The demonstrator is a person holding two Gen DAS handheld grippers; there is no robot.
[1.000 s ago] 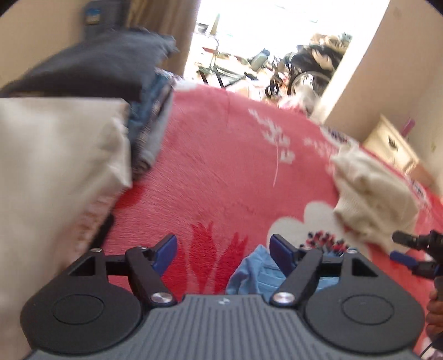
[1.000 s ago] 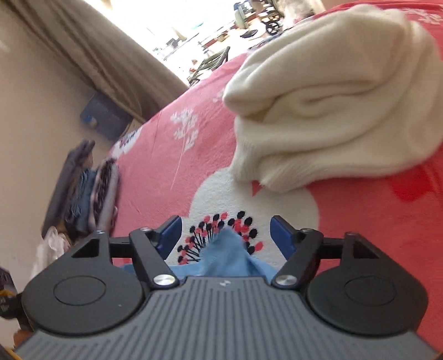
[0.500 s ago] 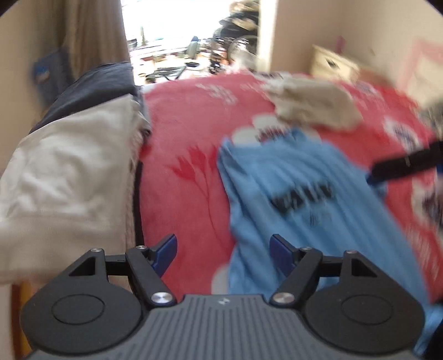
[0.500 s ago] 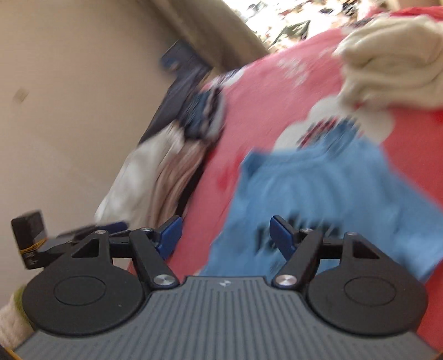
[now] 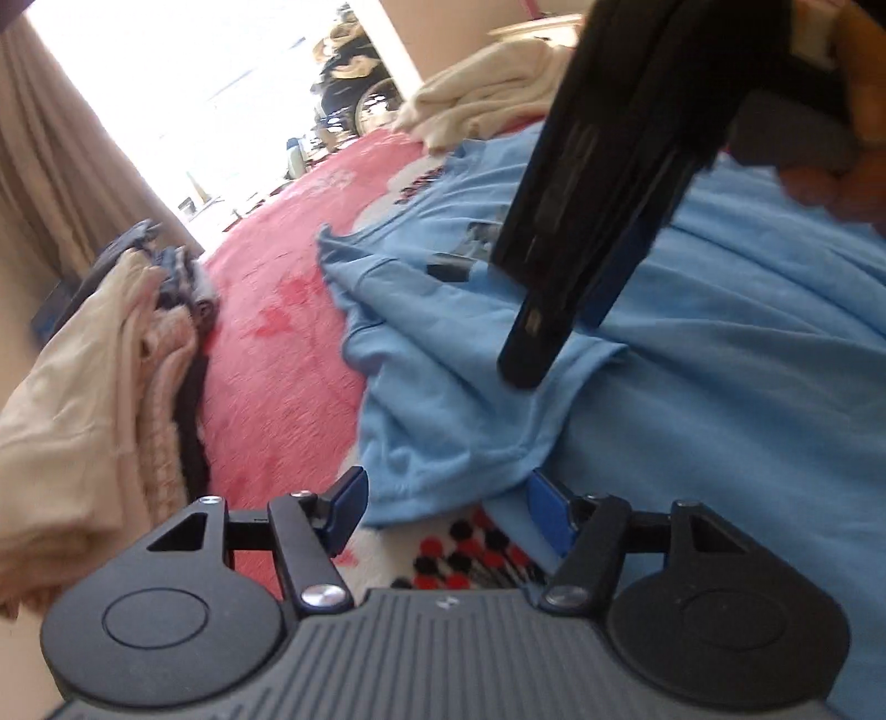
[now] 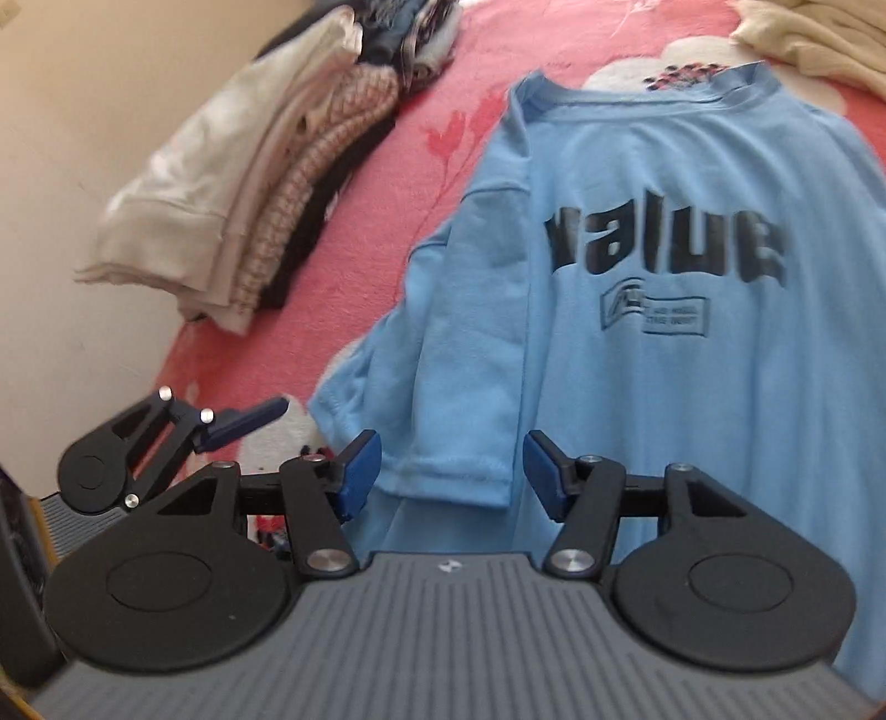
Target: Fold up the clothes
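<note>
One light blue T-shirt [image 6: 637,288] lies spread on the red bed blanket [image 6: 354,266]. One pile of folded clothes [image 6: 238,199] is at 10 o'clock, one cream sweater [image 6: 819,44] at 1 o'clock. The left tool [image 5: 443,512] and right tool [image 6: 451,465] are both half spread and closing, each around the sleeve hem, not pinching it.

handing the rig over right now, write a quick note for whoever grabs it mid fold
Left tongs: closing, nothing gripped, over the blue t-shirt sleeve hem.
Right tongs: closing, sleeve edge between the jaws, pads not pressing on it.
Shirt lies spread print-up on the red blanket; one sleeve is turned in.
Folded pile sits by the wall; cream sweater lies unfolded beyond the collar.
Left: fold the shirt, stack it, then fold the sweater.
</note>
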